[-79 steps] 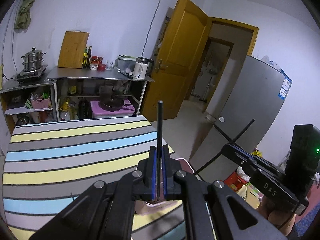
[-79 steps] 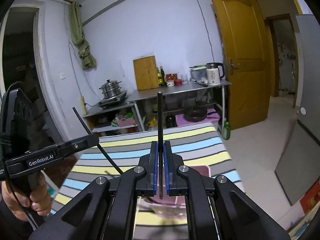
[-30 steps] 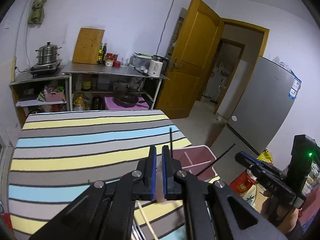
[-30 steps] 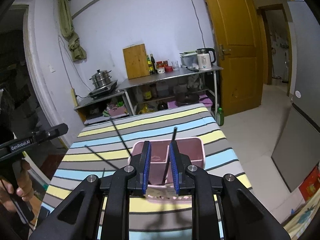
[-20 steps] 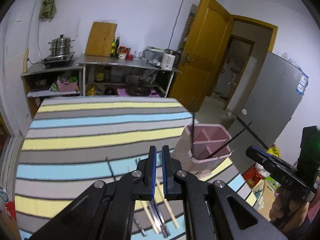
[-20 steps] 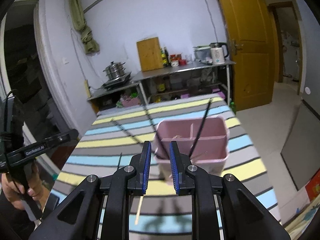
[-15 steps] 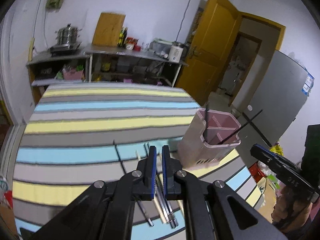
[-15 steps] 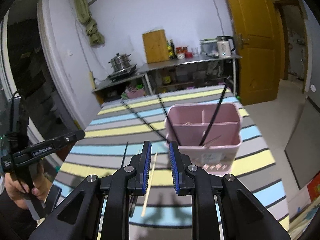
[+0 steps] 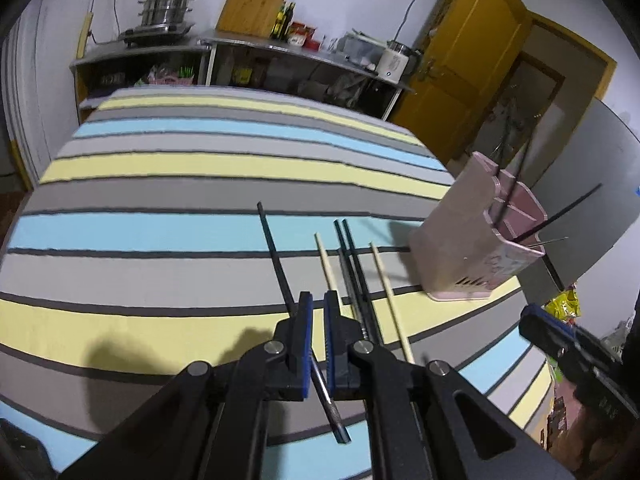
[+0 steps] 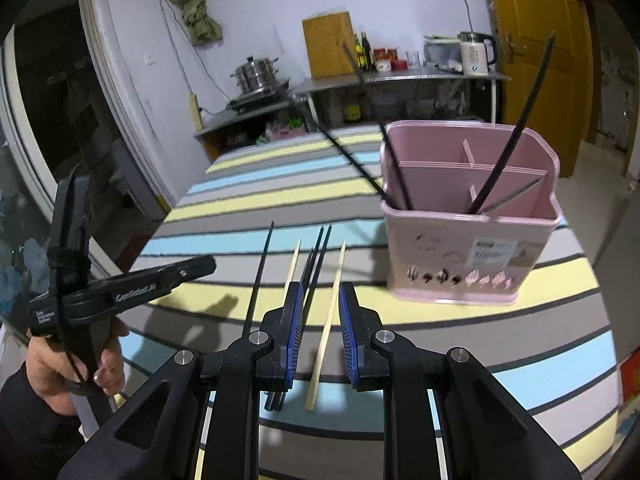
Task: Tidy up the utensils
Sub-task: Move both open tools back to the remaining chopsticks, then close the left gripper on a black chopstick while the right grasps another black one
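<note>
The left gripper (image 9: 316,334) has its jaws nearly closed with a narrow gap, and a single black chopstick (image 9: 280,258) runs through that gap from ahead of the tips back under the gripper; whether the pads actually pinch it I cannot tell, though the alignment suggests a pick-up in progress. The right gripper (image 10: 319,334) has its jaws released and spread, straddling a pale wooden chopstick (image 10: 326,326) that lies lengthwise between them on the striped table (image 10: 460,340), untouched by either pad.

Reading outward from the right jaws, left to right: the lone black chopstick (image 10: 258,276) lies well to the left of them; a second wooden chopstick (image 10: 293,266) sits just ahead of the left pad; a pair of dark chopsticks (image 10: 316,260) runs forward from beside that pad; the straddled wooden one comes next. All lie roughly parallel, pointing away from the jaws, which makes each easy to approach end-on.

Ahead and to the right of the right jaws stands the pink utensil holder (image 10: 472,236), upright on the table, with black chopsticks (image 10: 508,148) leaning in its front compartments. In the left view the same holder (image 9: 472,256) stands ahead and to the right.

Judging by this, part of the sorting is done, and the loose sticks on the table remain to go in.
</note>
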A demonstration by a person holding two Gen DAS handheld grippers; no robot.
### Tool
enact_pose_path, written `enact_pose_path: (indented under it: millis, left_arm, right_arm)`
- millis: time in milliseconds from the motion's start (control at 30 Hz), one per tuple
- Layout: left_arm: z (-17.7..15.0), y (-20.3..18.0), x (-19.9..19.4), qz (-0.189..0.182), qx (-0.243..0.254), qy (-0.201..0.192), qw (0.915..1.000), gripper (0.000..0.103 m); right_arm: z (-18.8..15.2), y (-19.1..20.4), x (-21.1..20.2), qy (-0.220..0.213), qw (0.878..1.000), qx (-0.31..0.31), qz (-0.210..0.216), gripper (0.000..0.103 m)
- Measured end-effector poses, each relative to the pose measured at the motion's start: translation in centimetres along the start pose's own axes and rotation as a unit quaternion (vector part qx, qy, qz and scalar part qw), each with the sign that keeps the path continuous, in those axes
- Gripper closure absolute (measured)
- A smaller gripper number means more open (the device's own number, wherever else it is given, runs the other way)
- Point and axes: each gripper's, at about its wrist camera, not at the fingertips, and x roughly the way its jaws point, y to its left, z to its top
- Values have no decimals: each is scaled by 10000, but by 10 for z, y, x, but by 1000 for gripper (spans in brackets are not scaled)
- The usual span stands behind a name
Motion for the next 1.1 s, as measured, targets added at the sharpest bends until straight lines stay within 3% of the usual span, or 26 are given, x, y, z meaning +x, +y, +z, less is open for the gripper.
enact_pose_path:
  millis: [133, 233, 500, 700, 1100]
  left_arm:
    - [1, 8, 25, 72, -126, 141, 9998, 97]
    - [2, 11, 41, 147, -162, 218, 9995, 90]
    - [3, 18, 69, 399, -106, 419, 9983, 90]
    - [-4, 11, 65, 561, 319, 325, 9974, 93]
    - [-15, 40, 40, 508, 141, 395, 9978, 93]
  right_arm:
    - [-7, 2, 21, 219, 9998, 26, 11, 84]
    - [-9, 3, 33, 332, 9994, 28, 20, 84]
    - [-12, 7, 62, 543, 9985, 36, 22, 84]
    - [-11, 9, 84, 684, 9976, 43, 1, 85]
    - [1, 15, 133, 911, 9957, -26, -143, 93]
